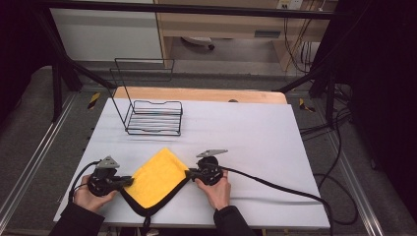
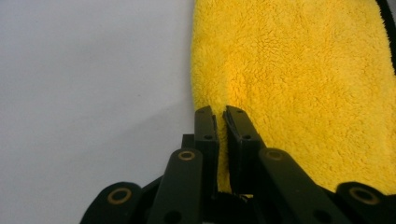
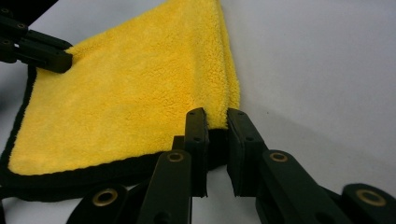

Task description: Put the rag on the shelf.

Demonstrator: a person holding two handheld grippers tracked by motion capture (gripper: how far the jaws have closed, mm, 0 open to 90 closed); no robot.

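Observation:
A yellow fleece cloth point(image 1: 156, 179) with a black border lies folded on the white table point(image 1: 246, 137) near its front edge. My left gripper point(image 1: 129, 182) is at the cloth's left corner. In the left gripper view its jaws point(image 2: 220, 112) are shut on a pinch of the cloth's point(image 2: 289, 84) edge. My right gripper point(image 1: 189, 173) is at the right corner. In the right gripper view its jaws point(image 3: 217, 114) hold the folded corner of the cloth point(image 3: 126, 102) between them. The left gripper's black jaws point(image 3: 42, 51) show at the far corner in that view.
A black wire rack point(image 1: 155, 118) stands at the back left of the table. A black cable point(image 1: 275, 187) trails from the right gripper across the table to its right edge. A dark metal frame surrounds the table.

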